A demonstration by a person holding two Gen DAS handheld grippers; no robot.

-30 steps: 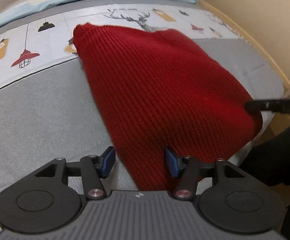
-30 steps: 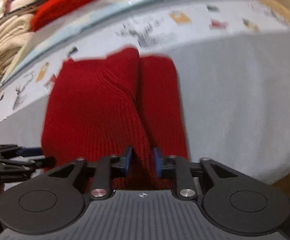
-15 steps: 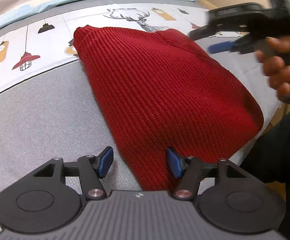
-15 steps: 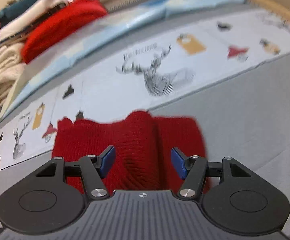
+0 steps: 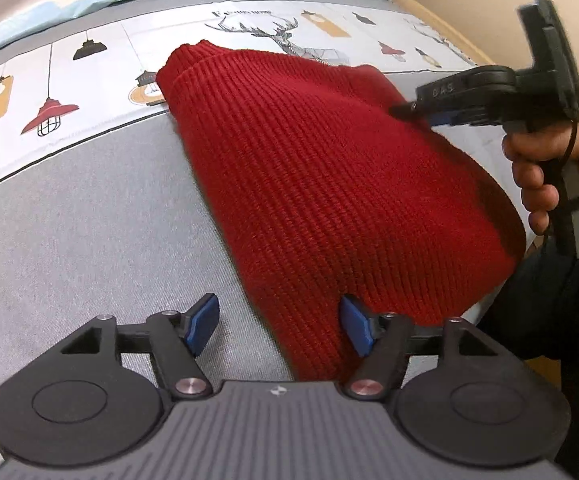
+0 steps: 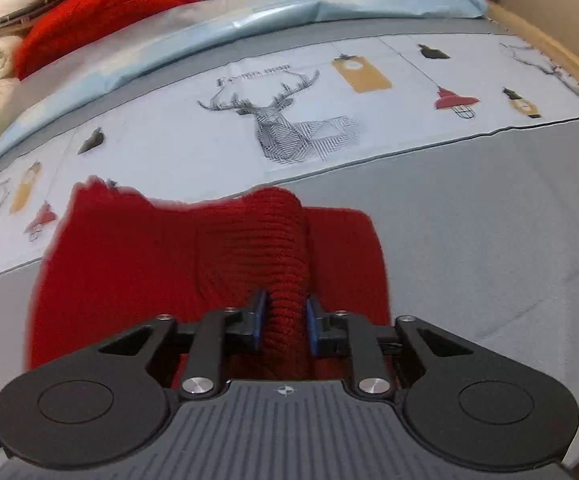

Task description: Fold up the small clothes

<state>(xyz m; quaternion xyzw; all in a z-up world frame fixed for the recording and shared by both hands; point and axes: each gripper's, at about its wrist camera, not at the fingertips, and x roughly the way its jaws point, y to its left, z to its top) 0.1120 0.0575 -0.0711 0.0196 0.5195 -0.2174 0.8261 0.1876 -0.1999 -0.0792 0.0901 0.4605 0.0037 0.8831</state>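
Left of knit: grey bed sheet (image 5: 69, 240) lies bare, open for a gripper to pass.
Right of knit: grey sheet (image 6: 489, 220) bare out to the bed's edge.
Middle: red knit (image 5: 329, 184) covers the bed's centre; a raised fold (image 6: 285, 248) stands between the closing right gripper (image 6: 285, 320) jaws.
Far side: printed band (image 6: 289, 120) flat and free; beyond it a clothes pile (image 6: 69, 12) blocks the way.
Right edge: hand (image 5: 549, 168) with gripper hangs over the knit.
Near edge: left gripper (image 5: 277, 328), jaws opening, straddles the knit's border.

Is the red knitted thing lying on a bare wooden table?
No, the red knitted garment lies on a grey bed cover with a printed band.
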